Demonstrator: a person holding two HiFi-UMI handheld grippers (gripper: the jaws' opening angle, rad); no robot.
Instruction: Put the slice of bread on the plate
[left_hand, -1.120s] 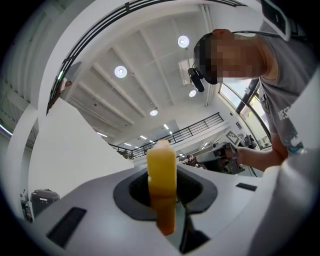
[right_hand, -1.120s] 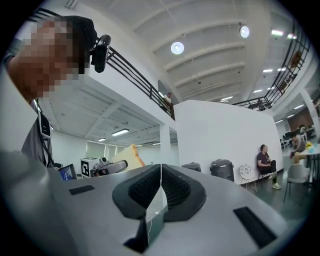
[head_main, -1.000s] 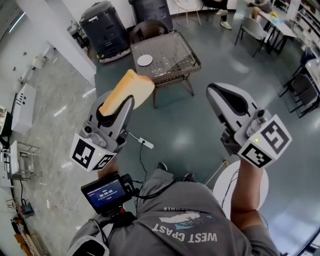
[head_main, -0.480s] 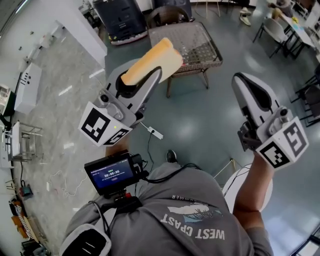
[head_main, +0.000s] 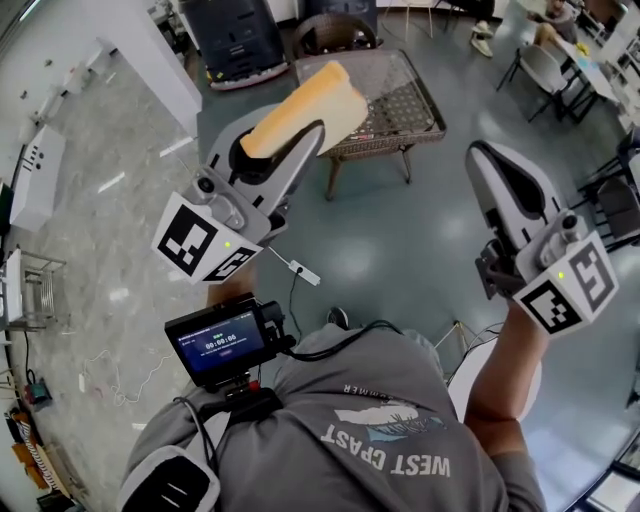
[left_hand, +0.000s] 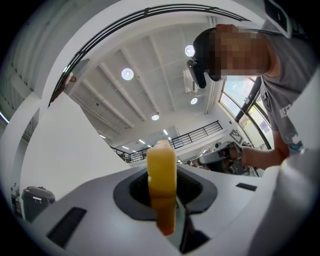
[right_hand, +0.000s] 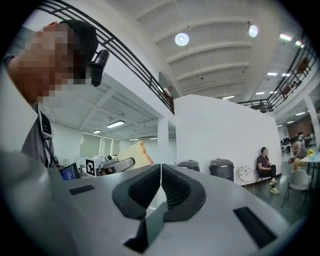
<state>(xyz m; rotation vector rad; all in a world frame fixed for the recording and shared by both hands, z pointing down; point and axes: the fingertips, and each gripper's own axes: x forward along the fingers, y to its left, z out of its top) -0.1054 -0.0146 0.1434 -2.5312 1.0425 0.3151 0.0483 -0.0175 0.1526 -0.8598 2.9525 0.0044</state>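
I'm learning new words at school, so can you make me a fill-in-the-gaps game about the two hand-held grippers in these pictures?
1. The left hand-held gripper is clamped on a tan slice of ___.
2. The right hand-held gripper has its jaws shut and holds ___.
3. Ahead, on the shiny grey floor, stands a brown wicker ___.

Missing words: bread; nothing; table.

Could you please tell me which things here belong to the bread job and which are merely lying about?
Job: slice of bread; left tongs, shut on it. No plate shows.
Lying about: power strip on the floor; black bin; grey chair; right tongs, shut and empty.
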